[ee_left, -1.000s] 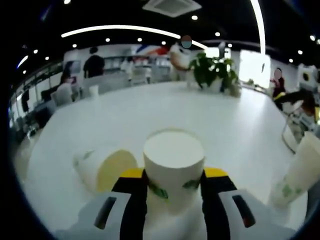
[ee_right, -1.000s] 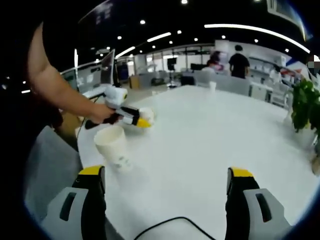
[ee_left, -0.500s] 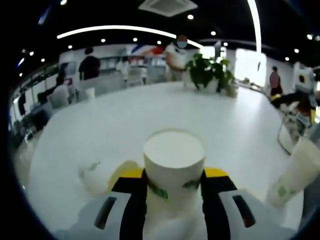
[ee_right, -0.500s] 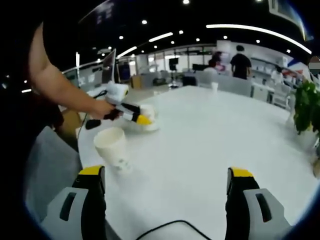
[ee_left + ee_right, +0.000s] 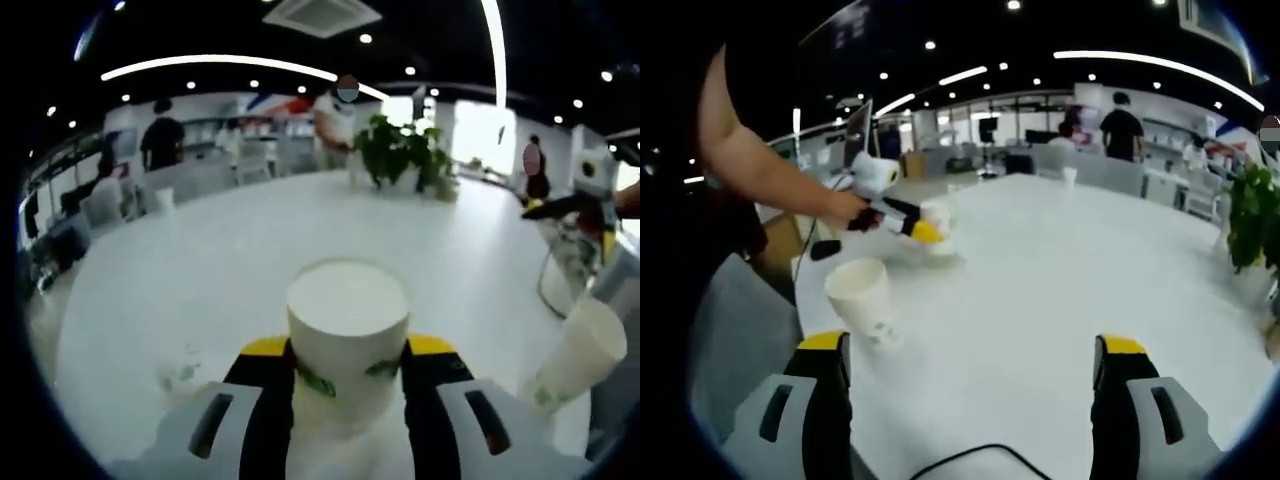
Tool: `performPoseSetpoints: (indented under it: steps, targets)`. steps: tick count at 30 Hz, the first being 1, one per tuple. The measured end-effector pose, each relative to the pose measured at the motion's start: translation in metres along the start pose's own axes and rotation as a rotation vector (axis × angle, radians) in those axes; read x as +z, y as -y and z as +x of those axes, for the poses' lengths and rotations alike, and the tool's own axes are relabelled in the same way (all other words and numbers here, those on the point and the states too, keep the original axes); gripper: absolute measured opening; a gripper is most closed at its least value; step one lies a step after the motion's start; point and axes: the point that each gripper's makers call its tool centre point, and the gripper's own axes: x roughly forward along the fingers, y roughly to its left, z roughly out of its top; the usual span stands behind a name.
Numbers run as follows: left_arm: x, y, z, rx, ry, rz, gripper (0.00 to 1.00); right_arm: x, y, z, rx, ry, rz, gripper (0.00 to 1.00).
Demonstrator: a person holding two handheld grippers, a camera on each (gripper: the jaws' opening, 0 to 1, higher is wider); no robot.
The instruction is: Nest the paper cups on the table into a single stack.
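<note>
Held paper cup kept clamped base-out in left tool; lying cup now nearly hidden under jaws. Upright cup untouched on worktop. Right tool held wide apart, carrying nothing. Nesting judged imminent.

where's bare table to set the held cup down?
Widest free patch: the white table from the right gripper out toward the plant. Crowded at the table's near corner: the upright cup stands there, with the left gripper and its held cup over the tipped cup just beyond.
</note>
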Motion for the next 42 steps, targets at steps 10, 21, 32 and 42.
performPoseSetpoints:
  steps: [10, 21, 32, 42]
  targets:
    - [0.028, -0.008, -0.007, 0.0, 0.017, 0.024, 0.4, 0.001, 0.0, 0.003, 0.004, 0.002, -0.001, 0.99]
    - [0.054, -0.017, -0.023, -0.007, 0.038, 0.029, 0.4, 0.004, 0.0, 0.001, 0.001, 0.009, -0.008, 0.99]
    - [0.068, -0.018, -0.034, -0.011, 0.037, 0.058, 0.4, 0.006, -0.002, 0.002, 0.006, 0.019, -0.016, 0.99]
    - [0.082, -0.011, -0.036, -0.027, 0.051, 0.095, 0.4, 0.007, -0.002, 0.0, 0.003, 0.022, -0.022, 0.98]
